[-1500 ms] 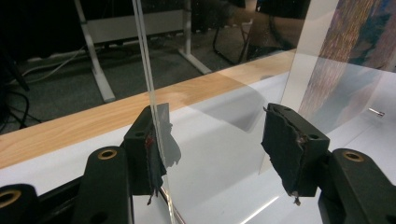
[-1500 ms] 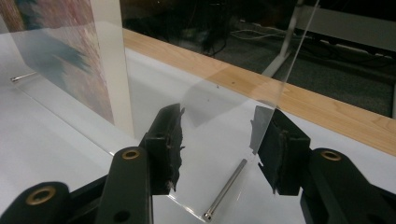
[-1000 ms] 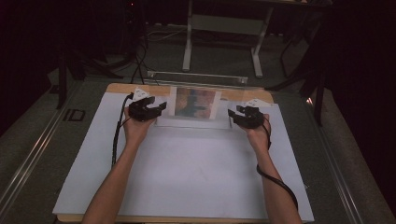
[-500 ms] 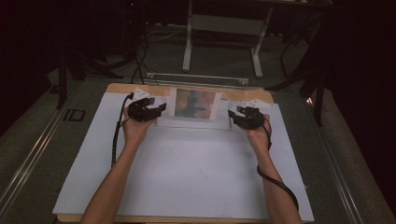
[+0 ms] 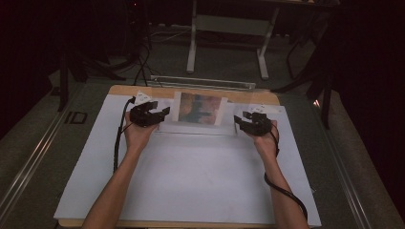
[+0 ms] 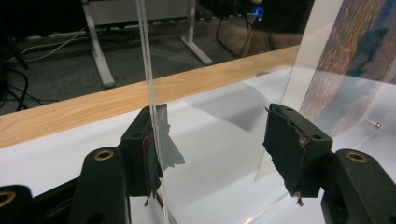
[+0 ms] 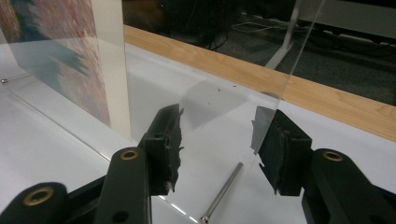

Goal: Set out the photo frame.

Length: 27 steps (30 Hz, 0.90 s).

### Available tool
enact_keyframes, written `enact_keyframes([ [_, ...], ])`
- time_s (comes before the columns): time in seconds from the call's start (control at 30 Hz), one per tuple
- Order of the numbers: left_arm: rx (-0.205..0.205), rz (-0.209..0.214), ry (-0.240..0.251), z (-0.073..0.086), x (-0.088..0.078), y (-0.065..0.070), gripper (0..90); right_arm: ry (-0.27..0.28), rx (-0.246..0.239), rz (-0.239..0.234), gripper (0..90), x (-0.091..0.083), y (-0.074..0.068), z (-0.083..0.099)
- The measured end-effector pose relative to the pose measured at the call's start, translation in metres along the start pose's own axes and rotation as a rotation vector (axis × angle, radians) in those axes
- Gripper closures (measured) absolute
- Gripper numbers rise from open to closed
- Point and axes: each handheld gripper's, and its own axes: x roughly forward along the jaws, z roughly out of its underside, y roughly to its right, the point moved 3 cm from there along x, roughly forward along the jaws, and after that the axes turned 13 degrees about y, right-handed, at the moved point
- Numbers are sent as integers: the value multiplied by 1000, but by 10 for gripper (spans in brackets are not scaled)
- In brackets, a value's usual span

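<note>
A clear acrylic sheet stands upright at the back of the white table top, with a coloured picture in its middle. My left gripper is at the sheet's left end and is open. Seen from that gripper, the sheet's edge rests against one pad while the other pad stands well off, and the picture is far right. My right gripper is open at the sheet's right end. Its jaws straddle the sheet's edge with a gap on both sides.
A thin metal pin lies on the white top between the right jaws, and a small screw lies near the picture's foot. The wooden table edge runs behind the sheet. Beyond it are a desk frame and cables on a dark floor.
Both hands stay at the sheet's two ends. The right gripper has drifted slightly toward the person, and the picture's sheen has shifted a little.
</note>
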Motion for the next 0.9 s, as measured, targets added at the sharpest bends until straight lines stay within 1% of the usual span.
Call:
enact_keyframes([
  [0.17, -34, -1, 4, 5, -8, 2, 401, 10, 8, -10, 514, -6, -4, 0],
  [0.3, -48, -4, 7, 7, -12, 5, 401, 12, 10, -11, 513, -10, -7, 0],
  [0.67, -50, -5, 1, 7, -24, 10, 401, 15, 17, -17, 511, -19, -15, 2],
  [0.9, -40, 1, 1, 10, -34, 13, 402, 18, 23, -12, 511, -26, -23, 5],
])
